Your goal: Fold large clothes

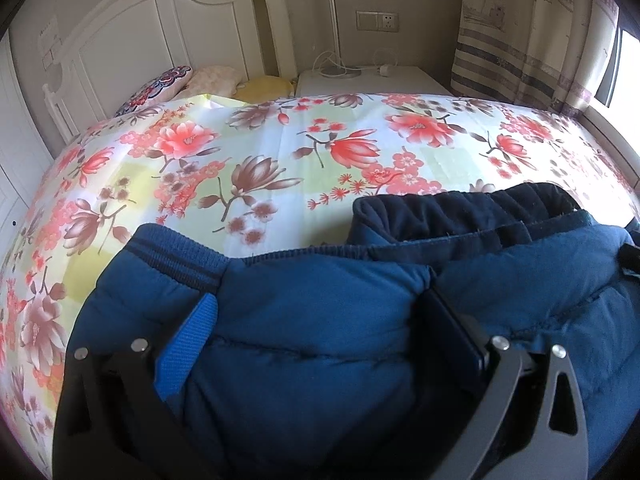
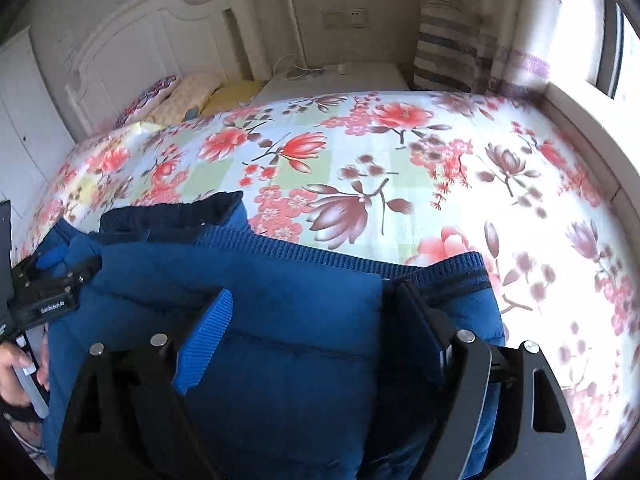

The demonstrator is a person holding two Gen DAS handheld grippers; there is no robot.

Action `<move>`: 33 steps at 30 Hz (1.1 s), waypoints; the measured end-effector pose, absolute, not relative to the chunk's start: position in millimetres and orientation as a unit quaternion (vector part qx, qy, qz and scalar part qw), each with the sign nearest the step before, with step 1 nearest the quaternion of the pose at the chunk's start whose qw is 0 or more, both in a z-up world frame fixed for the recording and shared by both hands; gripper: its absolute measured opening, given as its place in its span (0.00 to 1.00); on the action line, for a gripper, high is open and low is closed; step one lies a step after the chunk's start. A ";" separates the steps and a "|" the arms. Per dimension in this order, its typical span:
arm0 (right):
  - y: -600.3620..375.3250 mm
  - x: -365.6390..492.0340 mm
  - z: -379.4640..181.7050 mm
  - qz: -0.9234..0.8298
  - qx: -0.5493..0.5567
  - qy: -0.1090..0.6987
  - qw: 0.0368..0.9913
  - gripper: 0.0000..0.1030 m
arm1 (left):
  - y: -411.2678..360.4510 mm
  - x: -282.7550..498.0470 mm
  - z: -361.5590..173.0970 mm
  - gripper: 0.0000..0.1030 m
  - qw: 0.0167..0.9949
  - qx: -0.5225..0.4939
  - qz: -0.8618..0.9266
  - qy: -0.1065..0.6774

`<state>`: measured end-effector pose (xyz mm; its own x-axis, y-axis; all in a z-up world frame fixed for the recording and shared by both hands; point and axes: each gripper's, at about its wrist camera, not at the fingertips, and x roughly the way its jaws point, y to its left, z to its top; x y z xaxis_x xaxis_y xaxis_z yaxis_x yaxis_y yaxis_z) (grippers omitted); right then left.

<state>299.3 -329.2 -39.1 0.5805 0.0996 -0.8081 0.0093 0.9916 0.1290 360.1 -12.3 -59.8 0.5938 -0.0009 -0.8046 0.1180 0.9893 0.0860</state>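
A thick blue padded jacket [image 1: 320, 320] with ribbed hem and dark lining lies bunched at the near edge of the floral bed sheet [image 1: 280, 152]. My left gripper [image 1: 320, 308] has its jaws set wide, with a thick fold of the jacket filling the gap between them. My right gripper [image 2: 312, 312] grips another fold of the same jacket [image 2: 300, 320] near its ribbed hem [image 2: 320, 250]. The left gripper [image 2: 44, 292] and the hand holding it also show at the left edge of the right wrist view.
The bed sheet [image 2: 400, 168] stretches ahead. Pillows [image 1: 192, 80] lie by the white headboard [image 1: 140, 32]. A white nightstand [image 1: 372, 80] with a lamp and cables stands behind the bed. A curtain [image 1: 520, 32] and a bright window are at the right.
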 end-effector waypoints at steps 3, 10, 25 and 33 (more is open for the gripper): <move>-329.0 298.9 -41.4 0.024 0.057 0.455 0.888 0.73 | -12.4 359.1 -50.9 0.97 0.887 0.053 -0.013 0.458; -333.7 298.7 -43.9 0.028 0.069 0.455 0.888 0.73 | -98.3 321.4 -17.0 0.98 0.904 0.122 -0.099 0.398; -338.6 296.6 -43.9 0.034 0.089 0.452 0.887 0.74 | 47.5 387.9 -49.7 0.98 0.868 -0.010 -0.030 0.495; -337.3 298.6 -42.6 0.030 0.081 0.458 0.884 0.74 | 48.4 385.6 -61.3 0.98 0.877 -0.021 -0.034 0.479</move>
